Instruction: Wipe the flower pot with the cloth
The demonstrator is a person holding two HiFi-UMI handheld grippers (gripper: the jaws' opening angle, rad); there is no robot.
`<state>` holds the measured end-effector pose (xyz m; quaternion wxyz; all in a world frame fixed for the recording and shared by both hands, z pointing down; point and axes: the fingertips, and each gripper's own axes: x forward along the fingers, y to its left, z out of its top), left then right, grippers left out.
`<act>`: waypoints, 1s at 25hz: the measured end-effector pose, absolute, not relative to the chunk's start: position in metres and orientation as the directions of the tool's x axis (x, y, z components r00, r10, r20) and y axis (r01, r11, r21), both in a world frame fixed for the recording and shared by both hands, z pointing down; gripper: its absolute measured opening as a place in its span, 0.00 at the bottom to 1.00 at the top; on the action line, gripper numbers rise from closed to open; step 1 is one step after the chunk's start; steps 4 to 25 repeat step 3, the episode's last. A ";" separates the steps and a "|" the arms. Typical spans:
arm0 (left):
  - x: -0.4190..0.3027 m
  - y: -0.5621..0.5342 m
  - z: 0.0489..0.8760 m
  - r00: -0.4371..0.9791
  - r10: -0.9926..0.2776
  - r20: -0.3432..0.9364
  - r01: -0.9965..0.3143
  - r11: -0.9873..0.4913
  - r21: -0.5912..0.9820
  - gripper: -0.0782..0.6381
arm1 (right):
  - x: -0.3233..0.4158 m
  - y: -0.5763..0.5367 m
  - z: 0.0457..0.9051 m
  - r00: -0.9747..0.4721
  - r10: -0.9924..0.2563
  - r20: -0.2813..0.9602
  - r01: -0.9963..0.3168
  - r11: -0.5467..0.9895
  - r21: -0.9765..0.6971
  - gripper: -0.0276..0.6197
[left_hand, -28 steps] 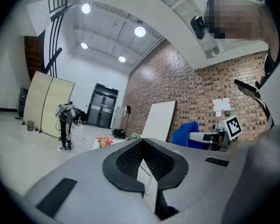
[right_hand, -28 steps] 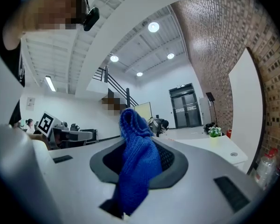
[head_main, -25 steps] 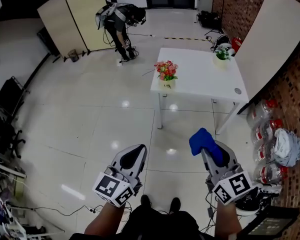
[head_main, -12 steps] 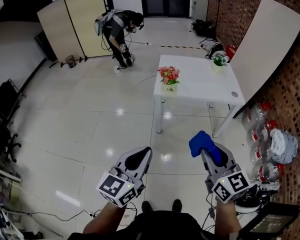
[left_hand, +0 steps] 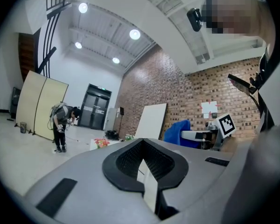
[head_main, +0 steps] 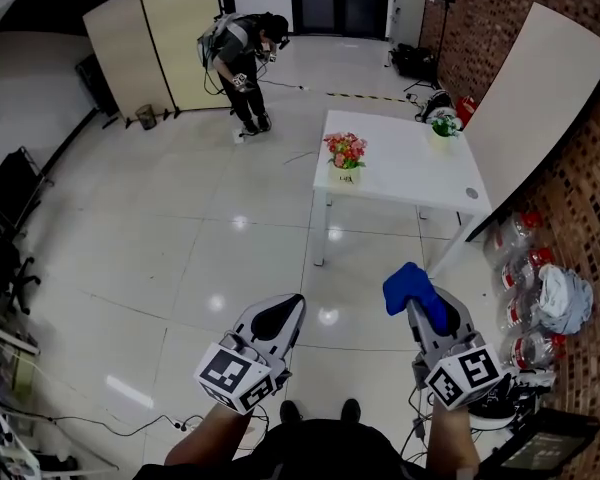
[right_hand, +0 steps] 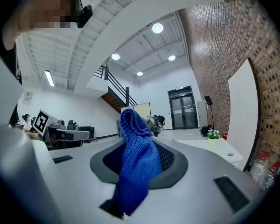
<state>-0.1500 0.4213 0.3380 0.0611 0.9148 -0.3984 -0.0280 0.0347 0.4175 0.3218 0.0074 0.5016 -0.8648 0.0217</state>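
Observation:
A flower pot (head_main: 345, 169) with red and pink blooms stands at the near left corner of a white table (head_main: 410, 168); in the left gripper view the flower pot (left_hand: 101, 143) shows small and far off. My right gripper (head_main: 412, 286) is shut on a blue knitted cloth (head_main: 408, 290), and the cloth (right_hand: 136, 162) bunches up out of the jaws. My left gripper (head_main: 286, 302) is shut with nothing in it. Both grippers hang level over the floor, well short of the table.
A second small pot with white flowers (head_main: 443, 125) stands at the table's far right. A large white board (head_main: 525, 98) leans on the brick wall. Water bottles (head_main: 520, 288) and a bag lie along the wall. A person (head_main: 242, 58) bends over by folding screens (head_main: 145, 43).
The view has shifted slightly toward the table. Both grippers keep their places in the picture, and the cloth stays in the right one. The person far off has straightened a little.

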 end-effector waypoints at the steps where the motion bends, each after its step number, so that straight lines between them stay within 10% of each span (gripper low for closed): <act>1: -0.149 0.423 0.338 0.684 -0.729 -0.003 -0.723 -0.678 0.132 0.11 | 0.036 0.420 0.321 -0.496 -0.867 0.037 -0.868 0.496 -0.025 0.17; 25: -0.148 0.425 0.338 0.689 -0.724 0.000 -0.718 -0.683 0.132 0.11 | 0.038 0.423 0.320 -0.492 -0.870 0.042 -0.871 0.492 -0.017 0.17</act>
